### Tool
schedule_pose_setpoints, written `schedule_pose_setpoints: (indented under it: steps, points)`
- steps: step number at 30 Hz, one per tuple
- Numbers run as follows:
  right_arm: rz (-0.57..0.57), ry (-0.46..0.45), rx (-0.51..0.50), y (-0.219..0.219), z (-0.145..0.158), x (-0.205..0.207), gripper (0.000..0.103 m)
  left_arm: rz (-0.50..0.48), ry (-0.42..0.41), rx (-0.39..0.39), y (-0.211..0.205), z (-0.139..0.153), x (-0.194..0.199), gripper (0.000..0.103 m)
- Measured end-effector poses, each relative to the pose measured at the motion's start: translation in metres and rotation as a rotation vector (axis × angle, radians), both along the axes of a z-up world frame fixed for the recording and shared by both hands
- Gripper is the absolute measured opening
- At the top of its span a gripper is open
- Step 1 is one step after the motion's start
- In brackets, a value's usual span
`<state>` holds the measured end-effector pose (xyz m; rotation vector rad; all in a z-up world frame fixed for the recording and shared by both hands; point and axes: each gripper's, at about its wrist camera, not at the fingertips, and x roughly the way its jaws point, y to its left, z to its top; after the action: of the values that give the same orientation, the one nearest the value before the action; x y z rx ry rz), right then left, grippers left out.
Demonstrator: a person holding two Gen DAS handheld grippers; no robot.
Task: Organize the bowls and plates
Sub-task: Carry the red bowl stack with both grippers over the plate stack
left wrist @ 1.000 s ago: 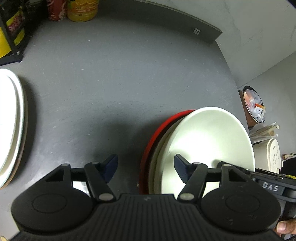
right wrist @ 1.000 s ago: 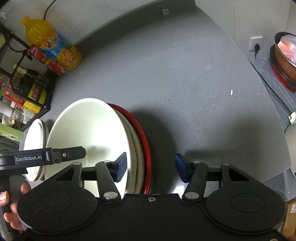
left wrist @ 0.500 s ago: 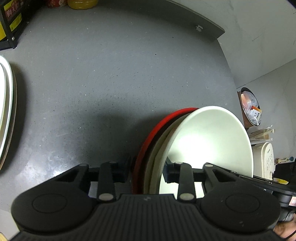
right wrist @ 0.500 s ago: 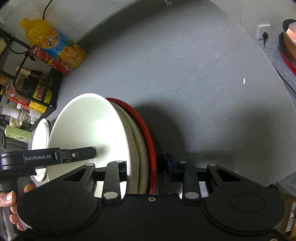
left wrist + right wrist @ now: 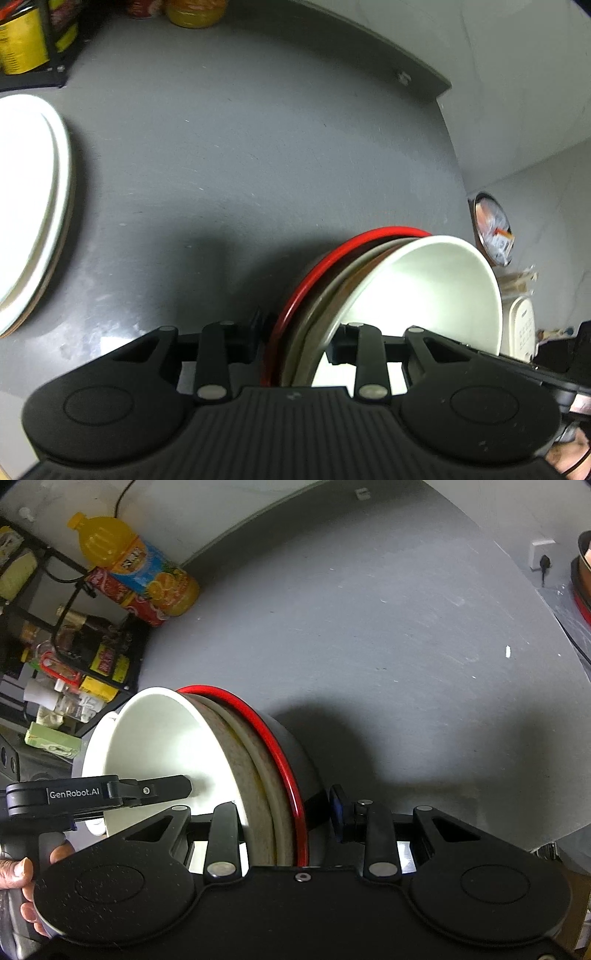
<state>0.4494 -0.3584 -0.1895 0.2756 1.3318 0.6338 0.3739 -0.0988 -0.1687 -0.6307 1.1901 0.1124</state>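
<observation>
A: Where's the nested stack of bowls, white on top, red-rimmed outermost [image 5: 369, 291]?

B: Tilted over the grey tabletop [image 5: 258, 147]; left gripper [image 5: 293, 332] and right gripper [image 5: 284, 808] fingers both clamped across its rims, opposite sides.

Ahead and left of my right claw I see an orange juice bottle [image 5: 136, 565] lying beside a red can [image 5: 125, 600] on the grey table [image 5: 369, 646]. Left of them stands a black wire rack [image 5: 55, 635] crowded with bottles. A wall socket [image 5: 541, 555] sits far right.
</observation>
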Motion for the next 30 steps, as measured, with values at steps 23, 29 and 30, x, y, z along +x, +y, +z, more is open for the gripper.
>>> schedule_pose_setpoints:
  steps: [23,29,30]
  points:
    - [0.12,-0.072,0.021,0.1,0.051,-0.011,0.031,0.094,-0.075,0.008,0.089,0.046,-0.049,0.032]
    - [0.112,-0.085,0.032,0.132,0.06,-0.021,0.031,0.088,-0.097,0.014,0.127,0.057,-0.062,0.032]
    - [0.111,-0.086,0.031,0.138,0.061,-0.022,0.031,0.086,-0.098,0.013,0.133,0.057,-0.063,0.032]
